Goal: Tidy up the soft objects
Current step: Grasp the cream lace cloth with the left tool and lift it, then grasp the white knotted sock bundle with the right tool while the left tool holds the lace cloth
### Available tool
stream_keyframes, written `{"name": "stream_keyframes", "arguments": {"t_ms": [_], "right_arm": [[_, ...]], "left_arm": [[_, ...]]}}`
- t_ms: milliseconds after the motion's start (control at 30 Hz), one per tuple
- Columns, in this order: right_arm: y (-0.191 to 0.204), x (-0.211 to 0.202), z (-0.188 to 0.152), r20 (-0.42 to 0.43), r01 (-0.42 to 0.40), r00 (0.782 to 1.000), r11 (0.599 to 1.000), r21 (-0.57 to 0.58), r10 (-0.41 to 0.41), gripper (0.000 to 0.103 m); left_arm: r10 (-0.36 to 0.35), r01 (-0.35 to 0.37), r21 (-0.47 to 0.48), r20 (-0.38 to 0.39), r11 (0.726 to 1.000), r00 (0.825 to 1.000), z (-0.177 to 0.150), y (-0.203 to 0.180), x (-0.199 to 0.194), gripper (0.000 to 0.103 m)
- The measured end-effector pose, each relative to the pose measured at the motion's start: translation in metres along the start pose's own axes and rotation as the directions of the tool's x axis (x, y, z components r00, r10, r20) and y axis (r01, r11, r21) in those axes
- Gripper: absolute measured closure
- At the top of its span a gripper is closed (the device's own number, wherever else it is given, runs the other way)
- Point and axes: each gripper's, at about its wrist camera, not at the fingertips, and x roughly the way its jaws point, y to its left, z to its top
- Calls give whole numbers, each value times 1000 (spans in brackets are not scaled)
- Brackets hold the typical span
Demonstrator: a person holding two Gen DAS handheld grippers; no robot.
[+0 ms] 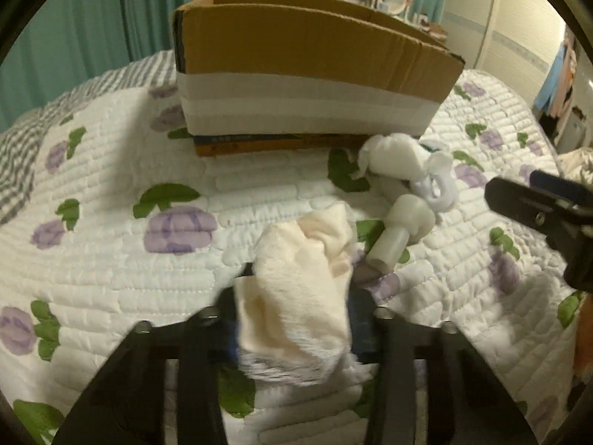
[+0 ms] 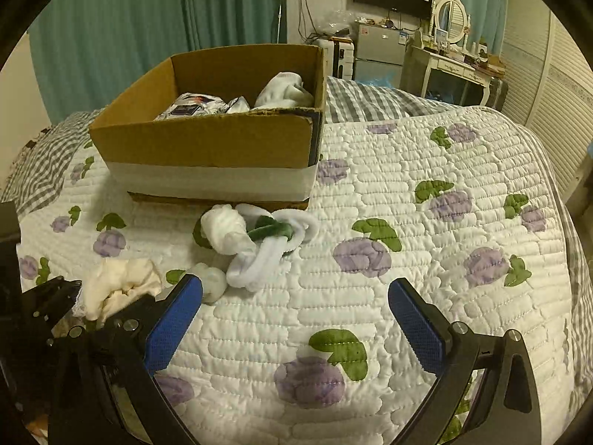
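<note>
My left gripper [image 1: 296, 293] is shut on a cream cloth [image 1: 300, 289], held just above the quilt; the cloth hides most of its blue pads. It also shows in the right wrist view [image 2: 118, 285] at lower left. My right gripper [image 2: 296, 311] is open and empty over the quilt, blue pads [image 2: 174, 322] wide apart. White rolled socks [image 2: 226, 230] and white and green loops [image 2: 274, 237] lie in front of the cardboard box [image 2: 207, 141]. They also show in the left wrist view [image 1: 396, 163]. The box holds white soft items [image 2: 285, 91].
The bed has a white quilt [image 2: 407, 259] with purple flowers and green leaves. A grey checked sheet [image 2: 363, 104] lies behind it. Teal curtains, a small fridge, a dresser with a mirror and a wardrobe stand beyond the bed.
</note>
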Motion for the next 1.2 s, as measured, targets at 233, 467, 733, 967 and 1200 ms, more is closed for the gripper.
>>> {"name": "stream_keyframes", "arguments": {"t_ms": [233, 467, 733, 967, 1200], "right_arm": [[17, -6, -9, -31, -50, 998, 999, 0, 50, 2], [56, 17, -14, -115, -97, 989, 994, -55, 90, 2], [79, 51, -2, -179, -129, 977, 991, -42, 120, 15], [80, 68, 0, -186, -77, 980, 997, -14, 73, 46], [71, 50, -7, -154, -131, 979, 991, 6, 130, 70]], "left_arm": [[10, -10, -7, 40, 1000, 999, 6, 17, -23, 71], [88, -85, -28, 89, 996, 992, 19, 40, -37, 71], [58, -52, -73, 84, 996, 995, 19, 50, -37, 71], [61, -57, -53, 82, 997, 995, 16, 46, -37, 71], [30, -25, -65, 68, 998, 997, 11, 46, -38, 71]]}}
